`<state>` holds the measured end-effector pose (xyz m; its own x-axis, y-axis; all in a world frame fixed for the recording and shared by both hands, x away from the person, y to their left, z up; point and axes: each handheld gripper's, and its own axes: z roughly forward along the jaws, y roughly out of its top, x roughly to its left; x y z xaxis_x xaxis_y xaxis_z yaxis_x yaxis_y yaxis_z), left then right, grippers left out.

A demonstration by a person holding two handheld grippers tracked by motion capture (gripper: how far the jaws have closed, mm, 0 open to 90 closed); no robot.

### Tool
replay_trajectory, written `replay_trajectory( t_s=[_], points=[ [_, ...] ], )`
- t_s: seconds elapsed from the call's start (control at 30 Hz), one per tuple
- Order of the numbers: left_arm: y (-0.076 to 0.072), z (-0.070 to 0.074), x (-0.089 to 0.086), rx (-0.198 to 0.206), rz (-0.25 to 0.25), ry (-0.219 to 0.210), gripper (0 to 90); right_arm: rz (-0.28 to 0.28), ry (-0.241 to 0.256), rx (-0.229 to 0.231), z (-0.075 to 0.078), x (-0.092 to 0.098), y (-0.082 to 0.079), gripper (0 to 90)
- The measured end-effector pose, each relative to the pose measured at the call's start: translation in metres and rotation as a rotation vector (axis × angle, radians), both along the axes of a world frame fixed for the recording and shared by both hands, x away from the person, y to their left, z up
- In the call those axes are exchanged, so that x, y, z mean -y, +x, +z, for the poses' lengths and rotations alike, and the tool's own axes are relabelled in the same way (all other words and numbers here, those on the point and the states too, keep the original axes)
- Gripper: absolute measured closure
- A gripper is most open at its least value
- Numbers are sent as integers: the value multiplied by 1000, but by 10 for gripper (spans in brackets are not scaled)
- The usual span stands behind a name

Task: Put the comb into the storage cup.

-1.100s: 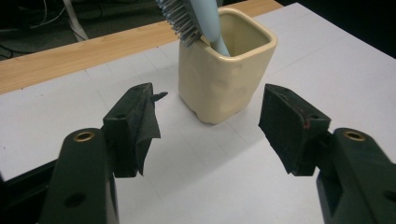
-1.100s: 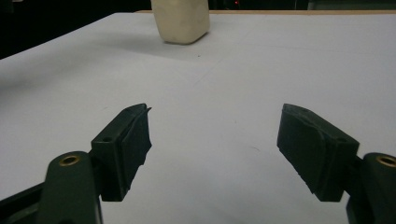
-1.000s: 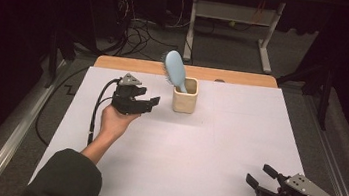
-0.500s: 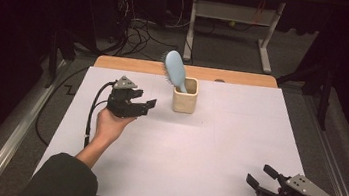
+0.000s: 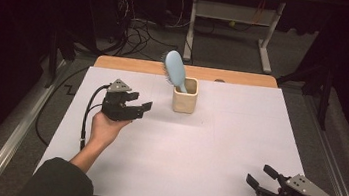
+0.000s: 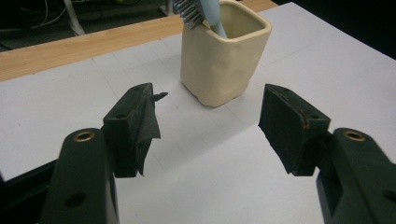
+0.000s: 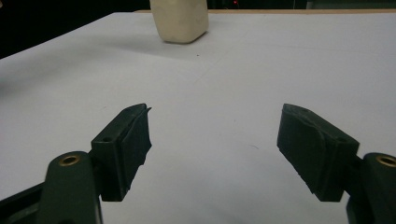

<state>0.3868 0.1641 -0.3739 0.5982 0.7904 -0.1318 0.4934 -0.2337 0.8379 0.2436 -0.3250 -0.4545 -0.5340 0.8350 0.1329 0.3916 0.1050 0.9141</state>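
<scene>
A cream square cup (image 5: pixel 185 95) stands upright at the back middle of the white table. A light blue hairbrush (image 5: pixel 175 69) stands in it, bristle head up and leaning left. My left gripper (image 5: pixel 140 105) hovers open a short way left of the cup, jaws pointing at it, nothing between them. In the left gripper view the cup (image 6: pixel 223 51) sits just beyond the open jaws, with the brush bristles (image 6: pixel 190 11) at the top. My right gripper (image 5: pixel 261 176) rests open at the table's front right corner, empty. Far off in its view is the cup (image 7: pixel 180 20).
The table (image 5: pixel 206 152) has a white sheet over it and a bare wooden strip (image 5: pixel 131 65) along the far edge. A black cable (image 5: pixel 88 112) trails from the left gripper. Behind the table are desk legs (image 5: pixel 268 39) and loose cables on the floor.
The left hand and its gripper have drawn back slightly toward the left and front, away from the cup. The right gripper has stayed still.
</scene>
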Motion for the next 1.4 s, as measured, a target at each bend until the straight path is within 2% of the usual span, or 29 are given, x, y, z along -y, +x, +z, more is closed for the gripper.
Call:
replay_trajectory(
  t_s=[0.5,0.67,0.87,1.4],
  points=[
    [-10,-3,-11,4,6,-4,369,-2,-3,1,0,0,0,264],
    [-16,-4,-13,21,4,27,367,-2,-3,2,0,0,0,264],
    [-22,-8,-15,24,-3,39,363,-4,-3,2,0,0,-1,264],
    [-35,-16,-24,22,-1,12,361,-6,-4,2,0,0,-1,264]
  ],
)
